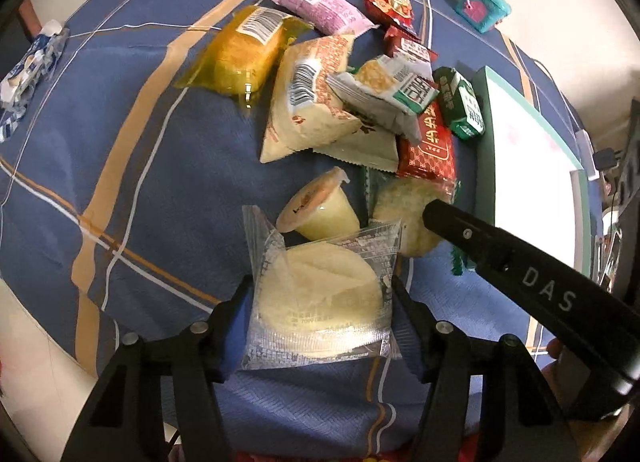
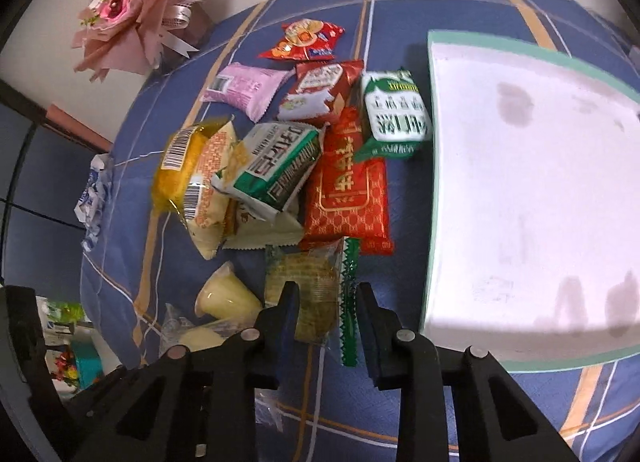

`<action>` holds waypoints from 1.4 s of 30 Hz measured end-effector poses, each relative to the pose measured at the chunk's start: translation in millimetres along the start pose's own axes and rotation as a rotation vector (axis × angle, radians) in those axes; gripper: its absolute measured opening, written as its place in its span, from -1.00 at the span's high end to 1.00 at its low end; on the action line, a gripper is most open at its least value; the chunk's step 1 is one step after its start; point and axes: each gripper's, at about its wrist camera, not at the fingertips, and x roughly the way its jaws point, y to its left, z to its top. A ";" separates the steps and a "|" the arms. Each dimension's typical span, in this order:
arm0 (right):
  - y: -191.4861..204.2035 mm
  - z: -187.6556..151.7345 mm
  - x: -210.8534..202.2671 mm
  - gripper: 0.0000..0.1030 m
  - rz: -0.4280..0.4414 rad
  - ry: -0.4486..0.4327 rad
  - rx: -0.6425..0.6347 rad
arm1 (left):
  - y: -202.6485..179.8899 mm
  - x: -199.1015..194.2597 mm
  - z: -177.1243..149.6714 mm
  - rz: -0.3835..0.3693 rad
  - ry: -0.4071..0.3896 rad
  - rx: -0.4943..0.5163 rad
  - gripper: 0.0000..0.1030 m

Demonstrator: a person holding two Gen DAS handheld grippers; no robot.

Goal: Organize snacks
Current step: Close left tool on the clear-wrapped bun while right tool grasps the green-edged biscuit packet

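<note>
Left wrist view: left tongs (image 1: 320,294) clamped on a clear pack (image 1: 316,282) holding a pale round cake, one finger against each side edge. Just beyond its top edge, a jelly cup (image 1: 320,210) lying tilted on the blue checked cloth (image 1: 140,182) of the table. To the right of the cup, a green-edged pack (image 1: 404,214), with a finger of the right tongs (image 1: 440,214) reaching in over it. Further back, a heap (image 1: 340,102) of overlapping snack packs. Along the right, the long wall of a box (image 1: 486,150), close beside the red and green packs. Wide bare cloth to the left, out to a crumpled blue-white wrapper (image 1: 32,58) near the table edge. A teal tin (image 1: 484,4) at the far right corner.

Right wrist view: right tongs (image 2: 328,302) drawn close together on the green-edged pack (image 2: 312,286), its zigzag seal running between the fingers. Cup (image 2: 224,298) just left of it, clear pack partly hidden behind the left finger. Box (image 2: 432,142) just right of the tongs, white top bare, near corner close to the right finger. Narrow strip of cloth between box and heap (image 2: 280,166). Open cloth in the foreground. Pink bouquet (image 2: 132,14) beyond the far left edge of the table
</note>
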 end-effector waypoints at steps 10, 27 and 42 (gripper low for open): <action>5.4 -0.3 3.9 0.29 -0.001 0.007 0.024 | 41.0 -24.4 27.1 0.021 -0.057 -0.076 -0.25; 46.1 -2.3 35.8 -0.26 -0.132 0.023 -0.139 | 64.9 -3.2 39.2 0.106 -0.043 -0.108 -0.26; 73.4 -17.0 54.0 -0.27 -0.203 -0.009 -0.245 | 60.9 11.5 46.8 0.171 0.000 -0.144 -0.26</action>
